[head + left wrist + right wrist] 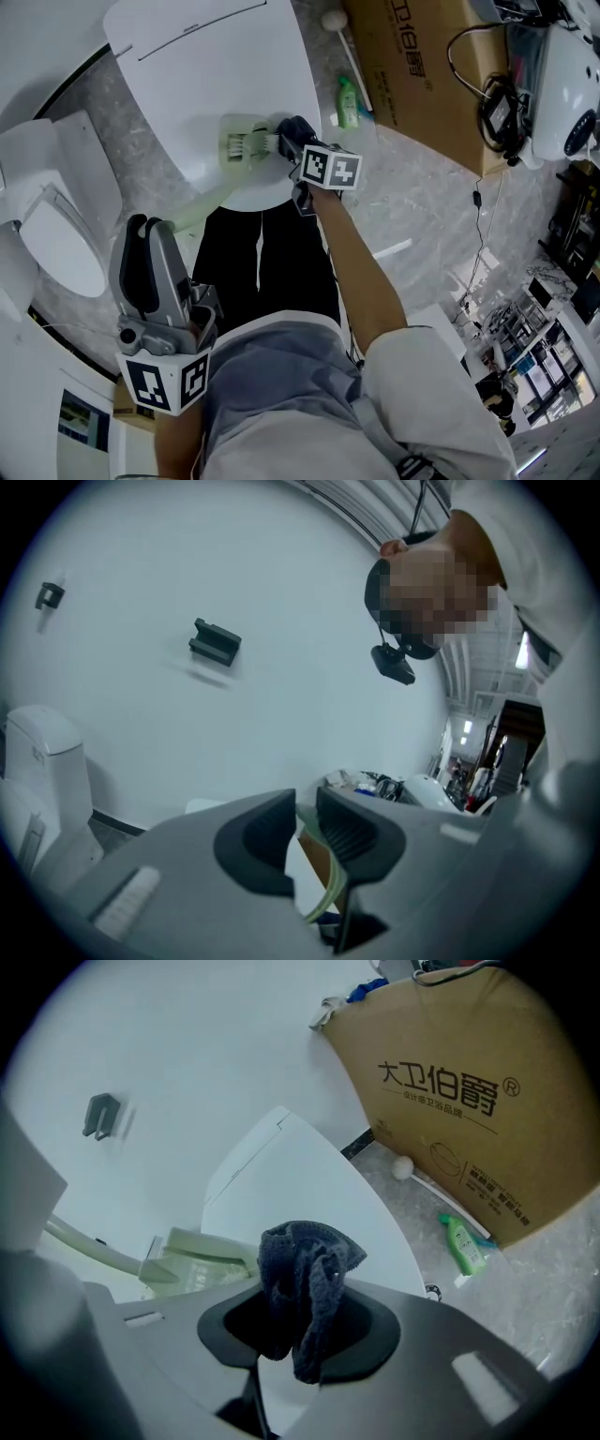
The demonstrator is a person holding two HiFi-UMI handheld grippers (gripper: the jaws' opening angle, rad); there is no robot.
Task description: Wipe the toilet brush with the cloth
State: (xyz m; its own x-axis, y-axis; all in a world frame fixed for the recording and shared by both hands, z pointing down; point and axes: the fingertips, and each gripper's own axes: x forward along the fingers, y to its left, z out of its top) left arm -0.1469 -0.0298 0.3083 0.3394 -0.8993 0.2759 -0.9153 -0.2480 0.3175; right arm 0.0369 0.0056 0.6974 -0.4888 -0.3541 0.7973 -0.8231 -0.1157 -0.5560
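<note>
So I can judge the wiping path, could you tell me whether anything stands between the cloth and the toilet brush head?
Nothing visible does. The cloth in the right gripper sits right beside the brush head; the left gripper holds the handle.

The toilet brush (246,145) was over the near edge of the closed toilet lid (206,66). Its head was above the lid, and its handle ran back and to the left into my left gripper (152,230). The cloth (298,125), in my right gripper (286,139), touched the head from the right. Right of the lid, a bottle (348,101) was on the floor, just beside a cardboard box (422,66). Another toilet (56,234) stood at my far left.
</note>
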